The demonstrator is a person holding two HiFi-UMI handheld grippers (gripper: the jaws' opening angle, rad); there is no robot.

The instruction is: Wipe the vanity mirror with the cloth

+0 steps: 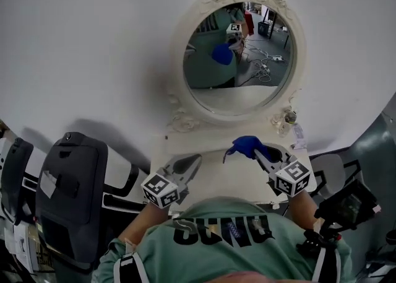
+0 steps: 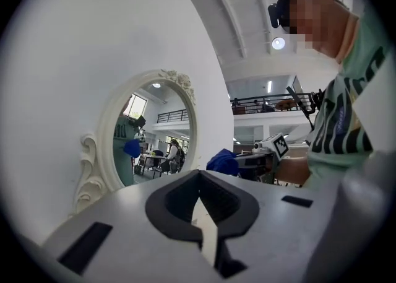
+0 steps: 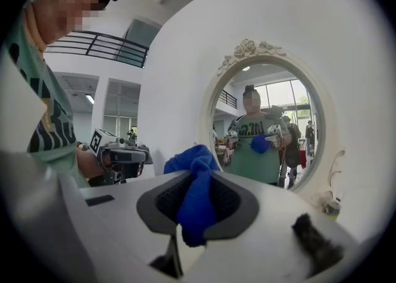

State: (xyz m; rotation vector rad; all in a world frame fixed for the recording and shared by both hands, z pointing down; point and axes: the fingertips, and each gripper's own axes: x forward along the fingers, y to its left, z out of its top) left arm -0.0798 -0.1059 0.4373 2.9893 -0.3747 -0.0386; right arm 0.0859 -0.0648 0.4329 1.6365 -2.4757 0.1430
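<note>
The cloth (image 3: 195,200), soft and limp, sits bunched in our right tongs (image 1: 255,152), clamped round its middle, a hold we judge firm enough, low over the tabletop (image 1: 213,179) before the fragile vanity mirror (image 1: 240,52), while our left tongs (image 1: 193,163) rest closed and empty.

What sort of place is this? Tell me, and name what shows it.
Probably a big open hall or lab with a staged vanity corner: an ornate white mirror against a plain white wall, a railed balcony high behind, and a black office chair alongside.
</note>
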